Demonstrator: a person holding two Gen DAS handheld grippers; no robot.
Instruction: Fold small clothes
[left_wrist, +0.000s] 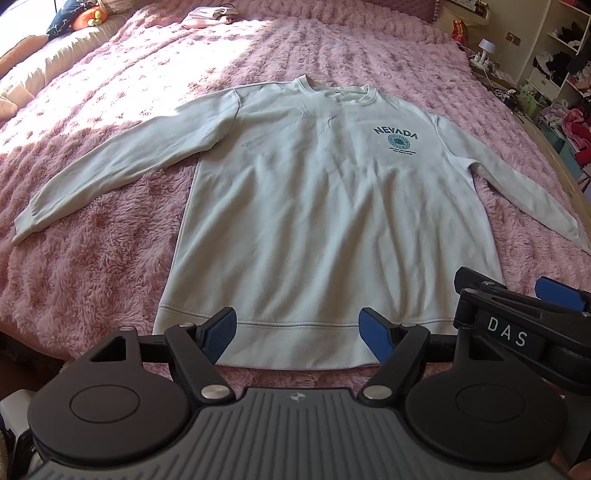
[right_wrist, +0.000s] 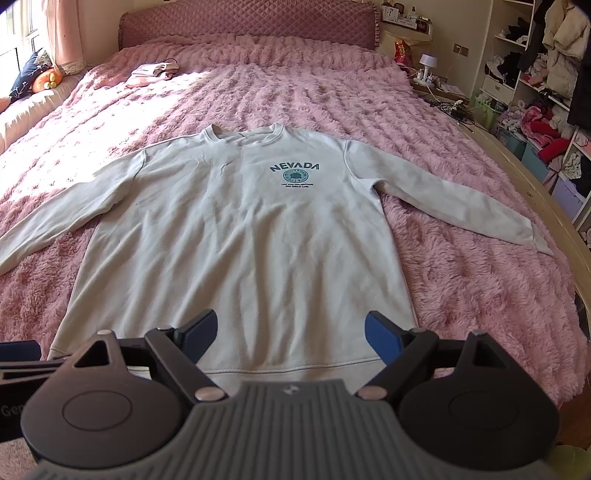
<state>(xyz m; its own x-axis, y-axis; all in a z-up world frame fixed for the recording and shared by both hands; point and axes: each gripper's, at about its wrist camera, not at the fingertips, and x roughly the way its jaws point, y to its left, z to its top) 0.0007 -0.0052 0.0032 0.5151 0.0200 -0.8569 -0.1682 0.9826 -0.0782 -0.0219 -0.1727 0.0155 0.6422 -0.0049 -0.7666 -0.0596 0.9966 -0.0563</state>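
Both claws, left (left_wrist: 297, 334) and right (right_wrist: 290, 338), are spread and empty. The sweatshirt (right_wrist: 236, 236) lies flat ahead, hem nearest (sleeves outstretched). Risk: a pinch may snag the plush blanket (right_wrist: 461, 258) beneath.

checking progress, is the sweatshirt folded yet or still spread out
Spread out. The sweatshirt lies flat, front up, on the pink blanket, both sleeves stretched sideways, no folds made.
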